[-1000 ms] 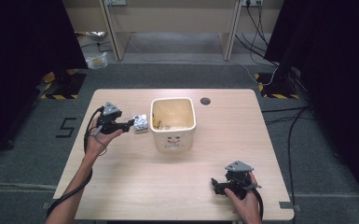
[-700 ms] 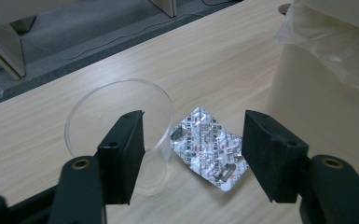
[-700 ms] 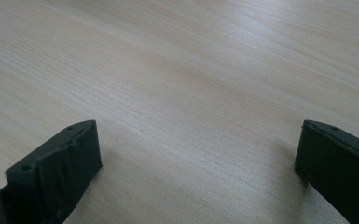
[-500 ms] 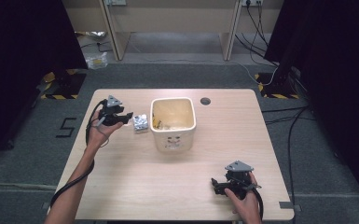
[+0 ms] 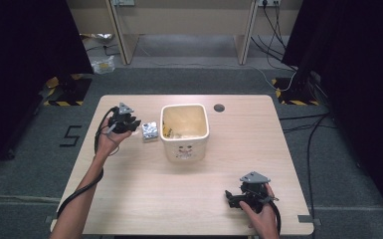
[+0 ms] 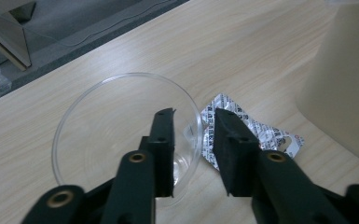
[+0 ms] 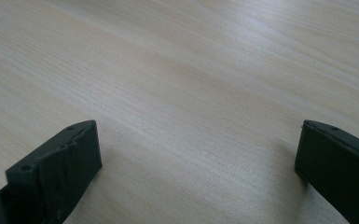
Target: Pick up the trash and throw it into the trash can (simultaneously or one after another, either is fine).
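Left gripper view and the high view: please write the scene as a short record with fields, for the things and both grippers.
table: light wood
bin: cream, open top, mid-table
blister pack: silver, flat on the table, left of the bin
clear dish: its rim stands between the left gripper's jaws
left gripper: jaws a little apart, either side of the dish rim
right gripper: jaws wide apart over bare wood, near table edge

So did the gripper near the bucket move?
Yes. The left gripper slid away from the person, along the table beside the cream bucket, which stayed put.
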`<state>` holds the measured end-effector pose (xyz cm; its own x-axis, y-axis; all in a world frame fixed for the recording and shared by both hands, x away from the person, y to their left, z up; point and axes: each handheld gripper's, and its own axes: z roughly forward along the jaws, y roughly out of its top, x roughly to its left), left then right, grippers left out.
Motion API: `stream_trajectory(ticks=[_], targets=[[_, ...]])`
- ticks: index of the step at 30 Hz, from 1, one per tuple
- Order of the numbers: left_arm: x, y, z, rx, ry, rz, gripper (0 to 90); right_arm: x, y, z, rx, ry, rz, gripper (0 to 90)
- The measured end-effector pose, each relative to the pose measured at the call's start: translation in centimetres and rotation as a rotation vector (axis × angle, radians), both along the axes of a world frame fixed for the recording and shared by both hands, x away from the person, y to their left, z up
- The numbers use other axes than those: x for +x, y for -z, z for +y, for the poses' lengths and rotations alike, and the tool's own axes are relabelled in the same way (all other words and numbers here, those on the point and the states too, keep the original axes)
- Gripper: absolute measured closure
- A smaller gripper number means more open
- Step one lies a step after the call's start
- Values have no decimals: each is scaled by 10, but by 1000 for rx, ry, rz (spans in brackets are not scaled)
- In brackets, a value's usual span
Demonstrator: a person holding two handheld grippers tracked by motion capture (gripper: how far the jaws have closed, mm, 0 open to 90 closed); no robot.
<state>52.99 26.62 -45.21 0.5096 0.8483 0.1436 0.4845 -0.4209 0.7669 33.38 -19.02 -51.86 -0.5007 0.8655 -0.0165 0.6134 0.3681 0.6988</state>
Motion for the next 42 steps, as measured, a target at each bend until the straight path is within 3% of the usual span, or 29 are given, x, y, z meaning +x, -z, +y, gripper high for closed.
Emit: stream_trajectory(ticks=[3, 10, 28, 35, 41, 42], targets=[[-3, -1, 1, 12, 4, -16, 812, 0, 0, 0, 2, 0, 1, 5], [-14, -16, 4, 23, 9, -53, 841, 0, 0, 0, 2, 1, 2, 5], [-48, -70, 10, -92, 49, -95, 839, 0, 0, 0, 2, 0, 1, 5], [-58, -88, 10, -109, 88, -102, 838, 0, 0, 0, 2, 0, 2, 5], [-69, -112, 6, -105, 128, -131, 838, 0, 0, 0, 3, 1, 0, 5], [-72, -119, 4, -99, 148, -155, 838, 0, 0, 0, 2, 0, 0, 5]])
